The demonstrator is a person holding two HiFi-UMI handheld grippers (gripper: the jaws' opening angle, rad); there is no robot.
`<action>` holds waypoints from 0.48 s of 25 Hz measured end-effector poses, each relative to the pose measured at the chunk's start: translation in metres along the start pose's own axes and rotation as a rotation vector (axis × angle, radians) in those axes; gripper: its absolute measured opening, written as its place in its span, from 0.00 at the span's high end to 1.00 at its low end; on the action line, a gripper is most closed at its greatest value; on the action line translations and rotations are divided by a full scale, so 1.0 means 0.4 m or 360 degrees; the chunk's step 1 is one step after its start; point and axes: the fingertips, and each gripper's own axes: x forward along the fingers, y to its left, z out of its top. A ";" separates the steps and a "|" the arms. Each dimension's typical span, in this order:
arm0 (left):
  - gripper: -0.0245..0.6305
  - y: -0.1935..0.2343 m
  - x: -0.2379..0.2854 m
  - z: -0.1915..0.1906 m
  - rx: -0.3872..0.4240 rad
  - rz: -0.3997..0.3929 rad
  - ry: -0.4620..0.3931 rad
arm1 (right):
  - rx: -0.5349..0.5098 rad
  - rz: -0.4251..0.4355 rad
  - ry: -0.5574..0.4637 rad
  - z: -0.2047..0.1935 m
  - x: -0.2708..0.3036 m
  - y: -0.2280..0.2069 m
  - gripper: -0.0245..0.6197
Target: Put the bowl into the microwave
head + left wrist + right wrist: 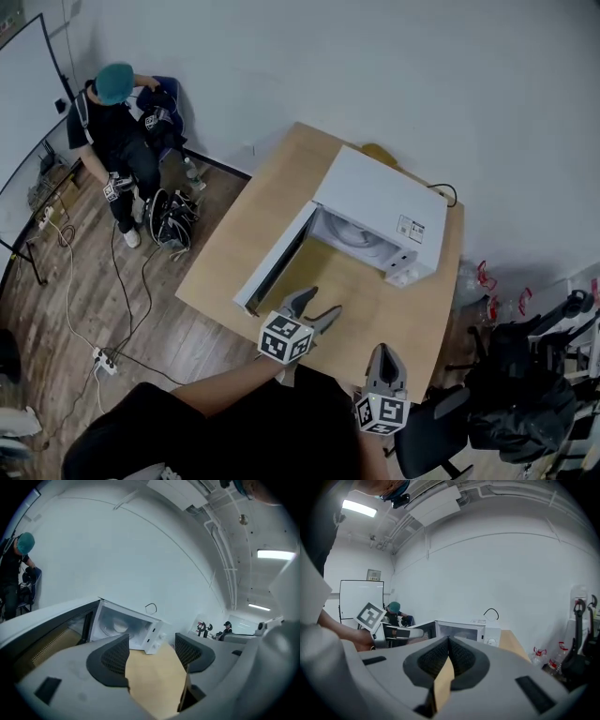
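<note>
The white microwave (pixel 380 211) stands on the wooden table (pixel 272 206) with its door (pixel 272 262) swung open to the left. Inside its cavity sits a white round shape that looks like the bowl (pixel 359 234); in the left gripper view the bowl (pixel 120 626) lies deep in the cavity. My left gripper (pixel 321 302) is in front of the opening, open and holding nothing (pixel 150 641). My right gripper (pixel 384 351) is lower right near the table's front edge, its jaws pressed together and holding nothing (pixel 448 644).
A person (pixel 117 117) sits far left by a whiteboard (pixel 23 103), with bags (pixel 169 216) and cables on the floor. A black chair (pixel 431 431) and dark equipment (pixel 525 375) stand right of the table. A black cord (pixel 445 192) loops behind the microwave.
</note>
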 end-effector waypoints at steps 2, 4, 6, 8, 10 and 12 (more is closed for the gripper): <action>0.58 -0.047 -0.057 0.018 -0.0016 -0.0025 -0.0070 | 0.0005 -0.0013 -0.0004 0.007 -0.016 0.012 0.87; 0.66 -0.085 -0.102 0.032 -0.0040 -0.0038 -0.0133 | -0.0004 -0.0013 -0.0011 0.018 -0.025 0.023 0.87; 0.71 -0.115 -0.139 0.046 -0.0041 -0.0044 -0.0183 | -0.0018 0.0000 -0.0027 0.035 -0.030 0.034 0.87; 0.83 -0.139 -0.170 0.060 -0.0013 -0.0045 -0.0214 | -0.0033 0.0018 -0.0054 0.057 -0.033 0.046 0.87; 0.90 -0.163 -0.195 0.076 0.0003 -0.0054 -0.0236 | -0.0034 0.0027 -0.0075 0.079 -0.034 0.053 0.87; 0.92 -0.188 -0.216 0.091 0.0019 -0.0071 -0.0244 | -0.0044 0.0013 -0.0074 0.098 -0.037 0.060 0.87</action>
